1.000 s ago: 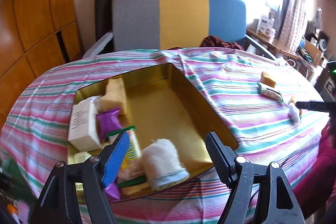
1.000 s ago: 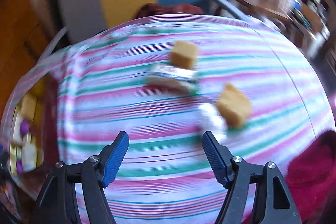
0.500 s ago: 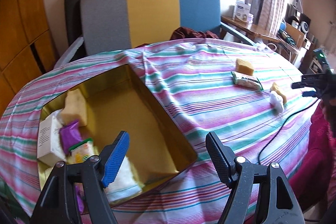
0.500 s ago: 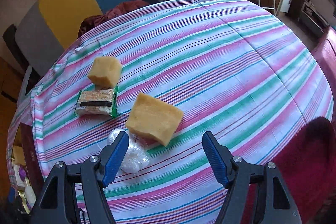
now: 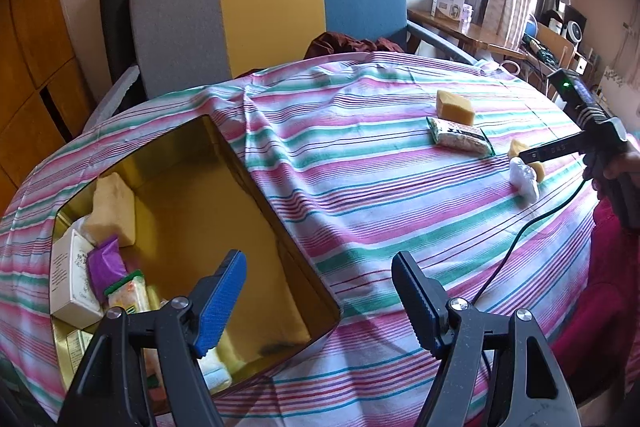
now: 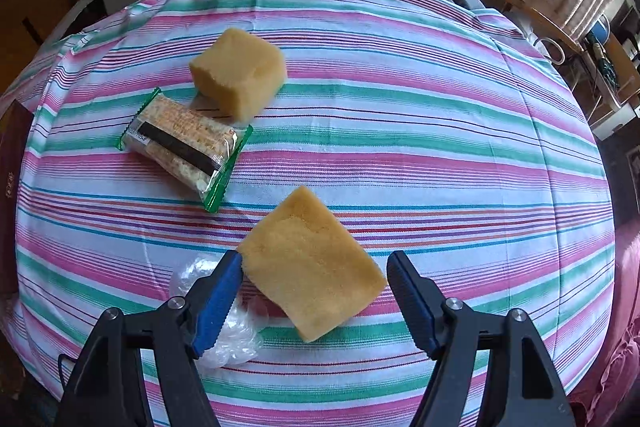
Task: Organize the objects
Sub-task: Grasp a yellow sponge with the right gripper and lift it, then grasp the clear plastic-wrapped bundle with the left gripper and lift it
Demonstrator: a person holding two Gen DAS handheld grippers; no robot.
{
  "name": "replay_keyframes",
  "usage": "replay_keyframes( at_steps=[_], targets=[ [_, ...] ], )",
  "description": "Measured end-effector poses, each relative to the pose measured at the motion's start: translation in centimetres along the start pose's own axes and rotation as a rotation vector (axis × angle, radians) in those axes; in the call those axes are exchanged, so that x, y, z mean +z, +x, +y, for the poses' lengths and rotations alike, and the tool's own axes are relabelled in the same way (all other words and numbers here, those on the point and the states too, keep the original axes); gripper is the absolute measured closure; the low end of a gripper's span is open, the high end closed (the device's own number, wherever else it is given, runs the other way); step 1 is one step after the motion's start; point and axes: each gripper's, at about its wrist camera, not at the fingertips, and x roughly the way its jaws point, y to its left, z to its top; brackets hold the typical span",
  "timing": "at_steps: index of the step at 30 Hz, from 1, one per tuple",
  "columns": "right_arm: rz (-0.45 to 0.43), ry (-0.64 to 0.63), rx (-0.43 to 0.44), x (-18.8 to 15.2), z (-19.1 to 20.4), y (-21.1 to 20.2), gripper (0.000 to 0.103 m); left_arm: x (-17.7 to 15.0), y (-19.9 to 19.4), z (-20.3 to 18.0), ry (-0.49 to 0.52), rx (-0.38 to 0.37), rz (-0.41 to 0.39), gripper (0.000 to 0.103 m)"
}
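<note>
The right tongs (image 6: 314,291) point steeply down at the table with jaws spread, and a flat yellow sponge (image 6: 312,269) lies between them. The left pad sits just at the sponge's near-left corner; the right pad stands clear of it. Whether the left pad actually touches cannot be told. Nothing is gripped.

The left tongs (image 5: 318,289) are also open and hold nothing. They hang over the near right corner of a gold tin (image 5: 240,163) that sits at the table's left side.

Three things lie loose around the sponge, so four in all remain on the striped cloth (image 6: 400,131). There are two sponges: the flat one between the right jaws, porous and pale yellow, turned at an angle, and a thicker block (image 6: 238,77) farther off and to the left. One snack pack (image 6: 182,143) lies between the two sponges, clear wrap with green crimped ends and a dark band across it, touching the far block. One crumpled clear wrapper (image 6: 222,323) lies just left of the near sponge, partly behind the left finger.

Inside the tin, packed along its left side, are another yellow sponge (image 5: 112,207), a white box (image 5: 72,271), a purple packet (image 5: 105,263) and a green-edged pack (image 5: 128,293), with more items near the front that cannot be made out.

A chair (image 5: 268,11) in grey, yellow and blue stands beyond the table.
</note>
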Motion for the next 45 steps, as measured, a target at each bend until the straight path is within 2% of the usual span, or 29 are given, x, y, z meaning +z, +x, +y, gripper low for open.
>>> replay_keyframes(
  at_steps=[1,2,5,9,12,15,18,24,29,32,34,36,38,41,45],
  targets=[
    [0.0,0.007,0.02,0.0,-0.1,0.1,0.038,0.2,0.2,-0.3,0.004,-0.005,0.001,0.027],
    [-0.005,0.01,0.026,0.0,-0.1,-0.1,0.042,0.4,0.3,-0.5,0.008,-0.009,0.001,0.027],
    [-0.039,0.042,0.039,-0.5,-0.5,-0.6,0.048,1.2,0.8,-1.5,0.022,-0.025,0.001,0.027],
    [-0.102,0.216,0.055,-1.0,-3.6,-1.3,0.049,2.6,2.3,-2.8,0.022,-0.07,0.026,0.027],
    [-0.153,0.364,0.091,-1.7,-6.5,-2.2,0.049,4.0,3.6,-4.0,0.017,-0.111,0.047,0.027],
    [-0.167,0.51,0.15,-2.9,-9.1,-2.2,0.049,5.4,5.2,-5.7,0.02,-0.146,0.065,0.027],
    [-0.179,0.575,0.197,-3.5,-10.0,-2.3,0.049,6.8,7.4,-8.0,0.012,-0.211,0.106,0.028],
    [-0.234,0.564,0.217,-3.4,-9.6,-3.4,0.049,9.2,11.2,-13.8,0.028,-0.345,0.187,0.032],
    [-0.248,0.579,0.235,-3.2,-10.2,-3.3,0.049,9.8,13.1,-19.3,0.076,-0.425,0.224,0.033],
    [-0.256,0.578,0.243,-3.2,-10.1,-3.3,0.049,9.8,14.2,-21.3,0.08,-0.494,0.249,0.033],
    [-0.259,0.58,0.24,-3.1,-10.2,-3.3,0.049,9.5,15.1,-22.6,0.09,-0.493,0.268,0.033],
    [-0.259,0.582,0.236,-3.1,-10.3,-3.3,0.049,9.3,16.1,-23.7,0.104,-0.494,0.285,0.038],
    [-0.26,0.578,0.243,-3.0,-10.3,-3.2,0.049,8.8,17.0,-24.5,0.126,-0.477,0.304,0.064],
    [-0.258,0.557,0.254,-2.8,-10.0,-3.0,0.049,8.1,16.6,-24.1,0.126,-0.477,0.281,0.065],
    [-0.25,0.487,0.298,-2.3,-8.9,-3.0,0.049,7.0,15.0,-21.7,0.136,-0.432,0.253,0.065]
  ],
)
